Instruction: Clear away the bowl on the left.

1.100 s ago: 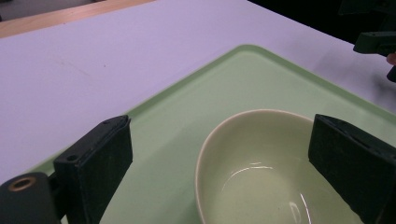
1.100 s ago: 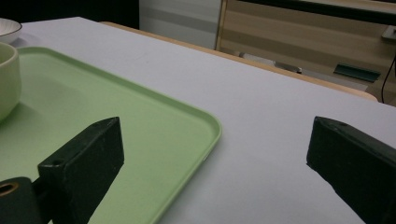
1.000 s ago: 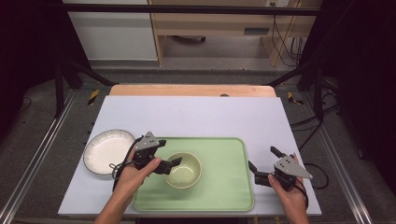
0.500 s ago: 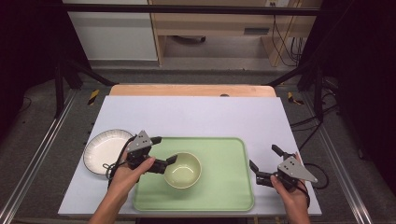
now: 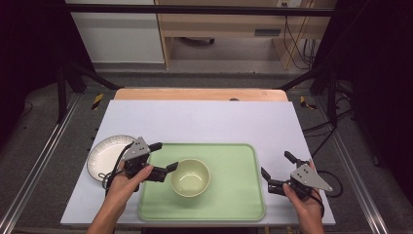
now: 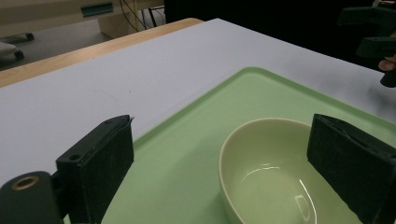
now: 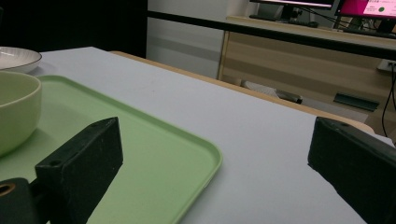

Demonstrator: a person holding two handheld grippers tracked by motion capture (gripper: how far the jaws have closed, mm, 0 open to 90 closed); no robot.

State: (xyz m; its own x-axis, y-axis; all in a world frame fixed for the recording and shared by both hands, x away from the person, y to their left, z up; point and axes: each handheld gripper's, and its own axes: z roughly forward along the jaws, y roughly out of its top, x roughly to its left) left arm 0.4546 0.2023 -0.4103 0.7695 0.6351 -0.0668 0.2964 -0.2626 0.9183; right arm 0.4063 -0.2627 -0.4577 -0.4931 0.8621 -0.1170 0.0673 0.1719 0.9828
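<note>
Jaws of the left gripper (image 5: 163, 157) gape wide and have drawn back from the bowl (image 5: 190, 177), which sits released on the tray's (image 5: 234, 195) left half; right gripper (image 5: 276, 169), also spread, has retreated off the tray's right edge.

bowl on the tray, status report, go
Left hand-held gripper open, at the bowl rim. Right hand-held gripper open, off the tray's right edge. Bowl upright on tray, ungripped. White plate left of tray, nothing blocking.
</note>
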